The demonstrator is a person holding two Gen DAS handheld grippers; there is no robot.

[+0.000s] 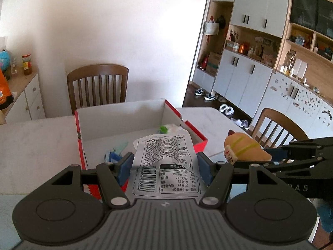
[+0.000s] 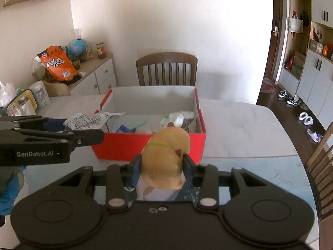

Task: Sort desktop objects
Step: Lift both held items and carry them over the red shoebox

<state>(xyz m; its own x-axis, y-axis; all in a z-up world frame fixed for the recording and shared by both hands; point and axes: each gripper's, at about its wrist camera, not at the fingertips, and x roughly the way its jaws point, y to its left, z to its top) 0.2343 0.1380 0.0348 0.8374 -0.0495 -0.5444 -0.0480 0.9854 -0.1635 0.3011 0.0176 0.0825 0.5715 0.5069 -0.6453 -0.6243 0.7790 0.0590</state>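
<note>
while raised before the red box [image 2: 149,145], left gripper [image 1: 164,166] clamped on a crumpled white packet [image 1: 166,162], wedged between blue pads. right gripper [image 2: 162,166] closed partway around a tan plush toy [image 2: 166,158], gripped at both flanks.

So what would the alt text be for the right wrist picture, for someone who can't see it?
The right gripper has its jaws closed on a tan, rounded soft toy with green stripes, held just in front of an open red cardboard box with white inside walls on a pale marble table. At left, the left gripper holds a crumpled white printed wrapper.
</note>
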